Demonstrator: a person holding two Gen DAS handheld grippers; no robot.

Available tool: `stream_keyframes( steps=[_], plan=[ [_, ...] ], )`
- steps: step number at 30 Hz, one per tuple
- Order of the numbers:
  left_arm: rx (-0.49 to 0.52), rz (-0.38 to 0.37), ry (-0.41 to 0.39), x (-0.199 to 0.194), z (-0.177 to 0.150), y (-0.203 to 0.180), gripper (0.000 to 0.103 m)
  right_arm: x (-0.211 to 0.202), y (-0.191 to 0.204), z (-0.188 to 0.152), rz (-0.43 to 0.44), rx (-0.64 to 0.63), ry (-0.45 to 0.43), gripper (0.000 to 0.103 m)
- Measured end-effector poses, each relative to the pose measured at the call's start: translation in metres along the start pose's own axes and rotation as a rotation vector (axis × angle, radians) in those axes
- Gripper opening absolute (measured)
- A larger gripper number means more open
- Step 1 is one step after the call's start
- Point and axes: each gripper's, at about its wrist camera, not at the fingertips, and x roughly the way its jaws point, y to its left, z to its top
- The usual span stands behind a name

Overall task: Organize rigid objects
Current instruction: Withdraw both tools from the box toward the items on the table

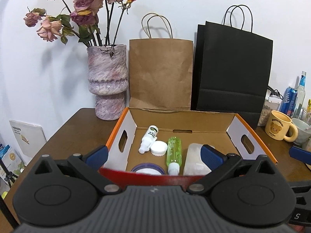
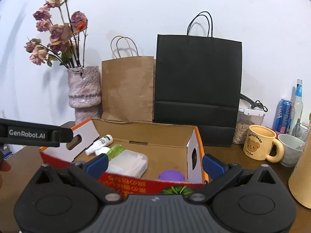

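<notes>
On the far left of the brown wooden surface (image 1: 73, 128) stands a mottled lilac vase (image 1: 107, 83), rough-textured and waisted near its base, holding dried roses (image 1: 83, 9). Just beside it a creased brown paper bag (image 1: 160, 73) leans on the wall, and next to that a matte black paper bag (image 1: 233, 68) with cord handles.

In front of them sits the open cardboard box (image 1: 180, 120), with white side flaps that have oval hand-holes, orange edges and a red printed near wall. Inside, from the left: a small white bottle (image 1: 148, 138) lying down, a ribbed white cap (image 1: 159, 148) touching it, a purple-rimmed round lid (image 1: 147, 169) against the near wall, a translucent green bottle (image 1: 174, 151) on its side, then a frosted plastic case (image 2: 129, 162) with rounded corners. In the right wrist view a purple scalloped lid (image 2: 171, 175) lies near the right wall; the box floor behind it is bare cardboard.

The left hand-held gripper (image 1: 154, 155) hangs over the near wall with its blue pads spread wide, holding nothing. The right hand-held gripper (image 2: 154, 164) is likewise wide and empty, its right pad seemingly outside the box's orange edge.

Right of the box stand a cream bear mug (image 2: 260, 142), a pale cup (image 2: 290, 149), a blue can (image 2: 282, 115) and a clear glass bottle (image 2: 297, 104).
</notes>
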Motion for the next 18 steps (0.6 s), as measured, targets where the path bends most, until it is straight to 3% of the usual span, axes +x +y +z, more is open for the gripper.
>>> stream_keyframes(
  steps=[18],
  plan=[
    [0.004,-0.025,0.014,-0.057,-0.02,0.005,0.103,-0.056,0.015,-0.02,0.013,-0.03,0.009,0.103]
  ],
)
